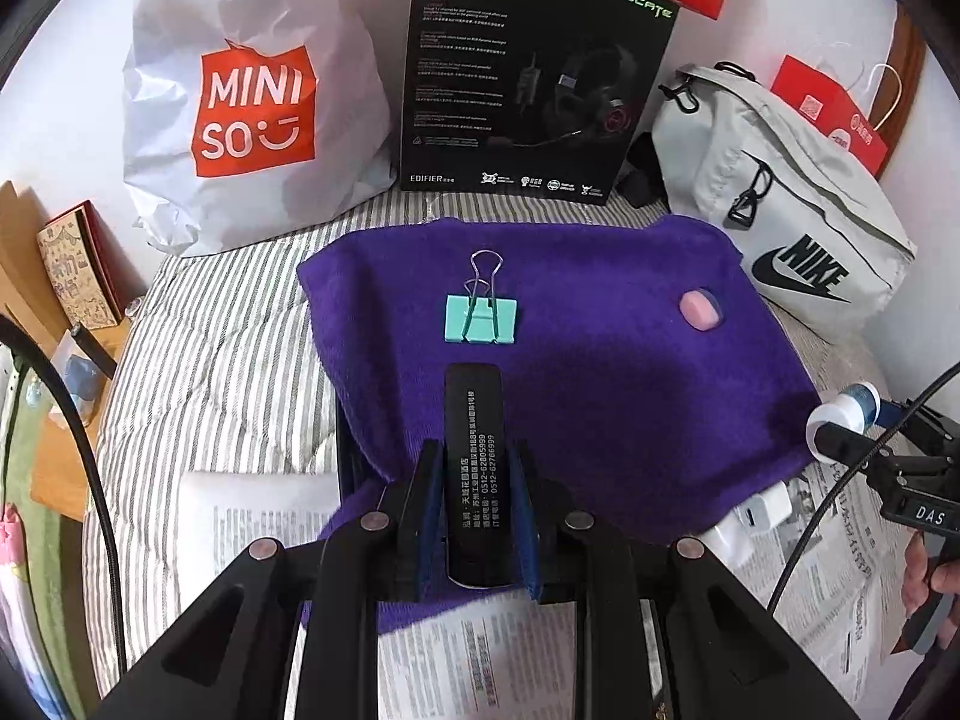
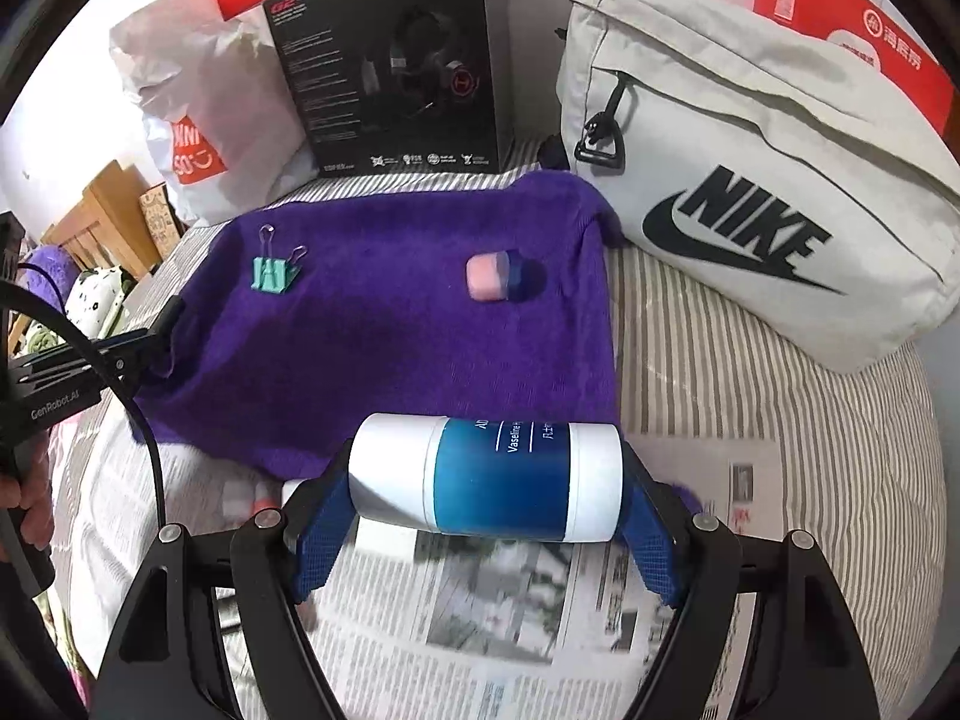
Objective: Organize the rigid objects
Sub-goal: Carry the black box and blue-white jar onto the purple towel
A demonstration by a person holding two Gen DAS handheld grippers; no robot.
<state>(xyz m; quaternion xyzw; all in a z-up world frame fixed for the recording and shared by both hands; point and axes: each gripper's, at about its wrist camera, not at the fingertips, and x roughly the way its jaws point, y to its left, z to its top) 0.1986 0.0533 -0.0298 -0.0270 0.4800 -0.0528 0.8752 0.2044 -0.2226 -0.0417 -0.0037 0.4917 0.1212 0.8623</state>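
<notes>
Both pitched steeply down over purple towel (image 1: 600, 360): left gripper (image 1: 477, 516) clamping black bar (image 1: 474, 468) pointing 12 o'clock, right gripper (image 2: 486, 516) gripping Vaseline jar (image 2: 486, 480) crosswise.

1. Home bedroom is indicated: a striped quilted mattress cover (image 1: 198, 360) is spread under and ahead of the tongs.
2. Personal shopping is stacked against the white wall beyond the tongs: a Miniso bag (image 1: 240, 114), a headset box (image 1: 528, 78), a Nike waist bag (image 2: 750, 180), red paper bags (image 2: 852, 42).
3. Newspaper (image 2: 480, 618) is laid on the bed directly below the tongs.
4. Wooden furniture (image 2: 102, 210) with clutter is seen far left.
</notes>
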